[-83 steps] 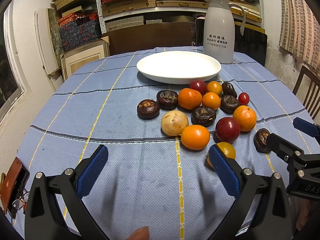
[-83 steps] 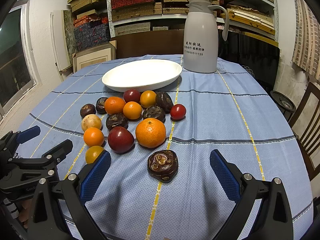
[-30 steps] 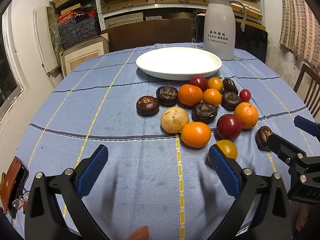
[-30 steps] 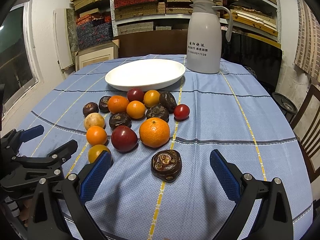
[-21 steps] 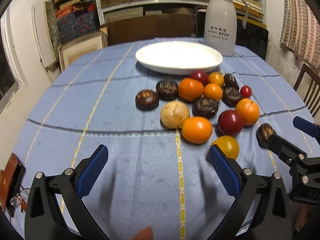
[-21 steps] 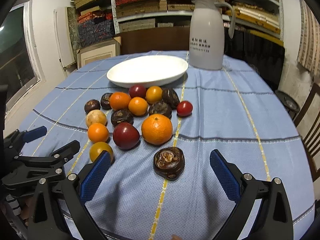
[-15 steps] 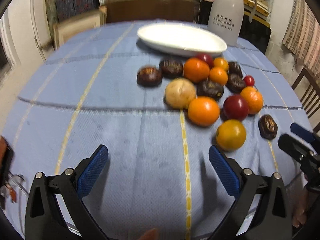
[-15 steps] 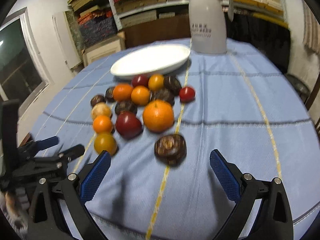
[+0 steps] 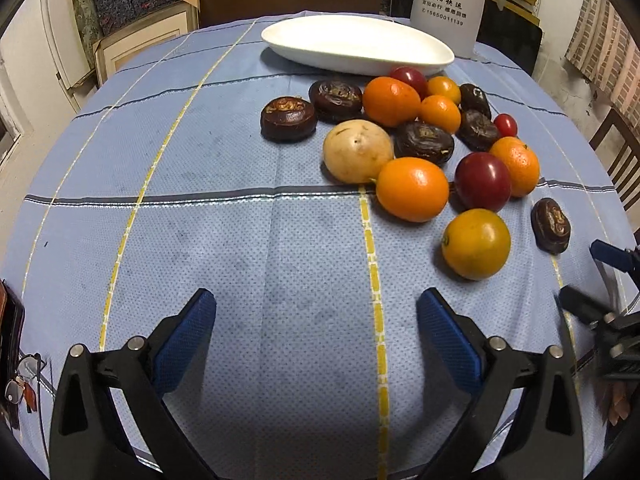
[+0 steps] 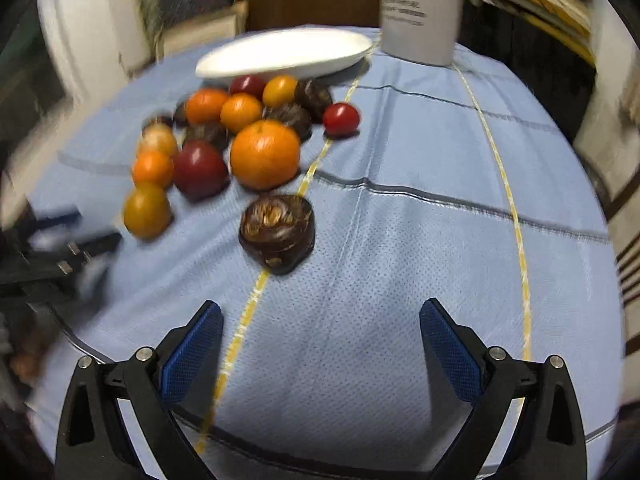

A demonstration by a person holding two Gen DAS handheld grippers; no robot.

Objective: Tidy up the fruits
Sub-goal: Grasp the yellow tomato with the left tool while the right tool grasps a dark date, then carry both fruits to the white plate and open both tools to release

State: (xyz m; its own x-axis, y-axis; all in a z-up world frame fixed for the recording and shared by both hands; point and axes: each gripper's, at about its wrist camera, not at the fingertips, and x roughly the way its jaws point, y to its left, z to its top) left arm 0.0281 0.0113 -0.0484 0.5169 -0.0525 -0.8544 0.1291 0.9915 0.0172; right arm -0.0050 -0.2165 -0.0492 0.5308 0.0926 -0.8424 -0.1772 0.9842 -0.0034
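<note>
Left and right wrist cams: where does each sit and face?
Left wrist: on the open left gripper, facing the fruit pile and white plate; the right gripper's fingers show at right.
Right wrist: on the open right gripper, facing a dark brown fruit; blurred left gripper at left.
Shared: plate, white jug, fruits.

The tablecloth was matt woven cloth. The plate looked glossy and smooth. The oranges were shiny, the dark fruit rough and wrinkled. Finger pads were textured blue.
</note>
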